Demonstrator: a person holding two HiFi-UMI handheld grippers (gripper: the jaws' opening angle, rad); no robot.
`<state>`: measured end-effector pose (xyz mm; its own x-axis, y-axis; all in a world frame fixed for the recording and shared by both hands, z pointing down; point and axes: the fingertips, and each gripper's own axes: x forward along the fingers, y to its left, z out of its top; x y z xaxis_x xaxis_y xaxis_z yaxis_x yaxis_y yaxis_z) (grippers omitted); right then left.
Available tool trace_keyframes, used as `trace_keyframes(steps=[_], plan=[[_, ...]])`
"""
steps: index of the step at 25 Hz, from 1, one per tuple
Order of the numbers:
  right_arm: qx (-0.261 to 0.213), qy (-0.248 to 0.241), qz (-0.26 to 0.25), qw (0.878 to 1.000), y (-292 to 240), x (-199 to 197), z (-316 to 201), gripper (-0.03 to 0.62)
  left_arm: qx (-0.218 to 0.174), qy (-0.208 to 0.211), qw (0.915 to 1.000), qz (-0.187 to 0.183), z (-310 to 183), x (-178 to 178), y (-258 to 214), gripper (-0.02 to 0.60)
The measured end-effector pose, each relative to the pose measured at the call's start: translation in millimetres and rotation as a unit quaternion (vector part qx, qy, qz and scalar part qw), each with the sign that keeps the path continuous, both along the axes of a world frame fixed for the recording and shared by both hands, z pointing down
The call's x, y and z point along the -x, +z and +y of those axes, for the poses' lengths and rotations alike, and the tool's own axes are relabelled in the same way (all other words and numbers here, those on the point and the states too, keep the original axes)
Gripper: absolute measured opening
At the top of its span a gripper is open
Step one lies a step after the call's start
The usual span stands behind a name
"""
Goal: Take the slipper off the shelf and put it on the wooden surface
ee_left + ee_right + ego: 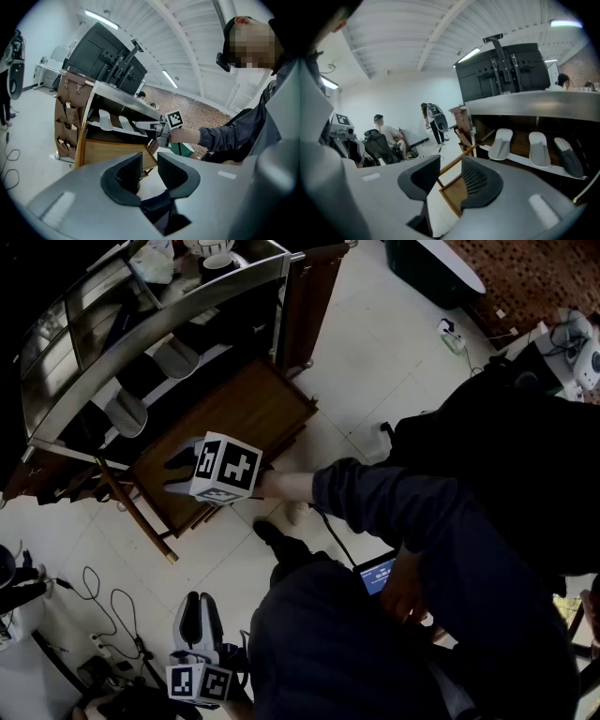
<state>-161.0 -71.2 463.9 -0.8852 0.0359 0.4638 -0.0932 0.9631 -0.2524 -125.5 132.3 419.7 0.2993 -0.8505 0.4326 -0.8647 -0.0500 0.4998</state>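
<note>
Two pale slippers (127, 413) (174, 356) lie on the middle level of the metal shelf (141, 343). In the right gripper view they show as pale slippers (501, 143) (538, 149) beside a dark slipper (568, 157). The wooden surface (239, 413) juts out below the shelf. My right gripper (176, 472) hovers over its front left part, pointing at the shelf, open and empty (450, 171). My left gripper (202, 601) hangs low over the floor, apart from the shelf, open with nothing between its jaws (149, 161).
Cables (103, 601) trail over the tiled floor at the lower left. A lit screen (378, 573) sits by the person's lap. A brown hanging organiser (70, 117) covers the shelf's end. Cups (217, 259) stand on top. A seated person (386, 136) is far behind.
</note>
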Motion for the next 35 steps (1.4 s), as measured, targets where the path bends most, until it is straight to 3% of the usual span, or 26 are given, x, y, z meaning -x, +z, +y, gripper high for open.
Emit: trace_keyframes(steps=[7,13,20,26,35], plan=[[0.01,0.119,0.073,0.99,84.0,-47.1,-154.8,0.133,0.026,-0.008,0.9996,0.007,-65.3,11.5,17.3,0.119],[0.006,0.154,0.124,0.98,124.1,-68.6,-222.8,0.152,0.061,-0.029,0.9977,-0.007,-81.9,36.0,39.5,0.12],[-0.01,0.225,0.138,0.965,147.6,-72.3,-291.9,0.163,0.097,-0.025,0.9949,0.01,-71.4,21.0,55.4,0.118],[-0.042,0.246,0.114,0.962,154.5,-29.6,-351.2,0.165,0.105,-0.073,0.9918,0.009,-60.6,41.1,55.5,0.114],[-0.037,0.264,0.182,0.947,212.4,-11.9,-412.4,0.162,0.128,-0.143,0.9814,-0.002,-29.3,66.1,59.4,0.114]])
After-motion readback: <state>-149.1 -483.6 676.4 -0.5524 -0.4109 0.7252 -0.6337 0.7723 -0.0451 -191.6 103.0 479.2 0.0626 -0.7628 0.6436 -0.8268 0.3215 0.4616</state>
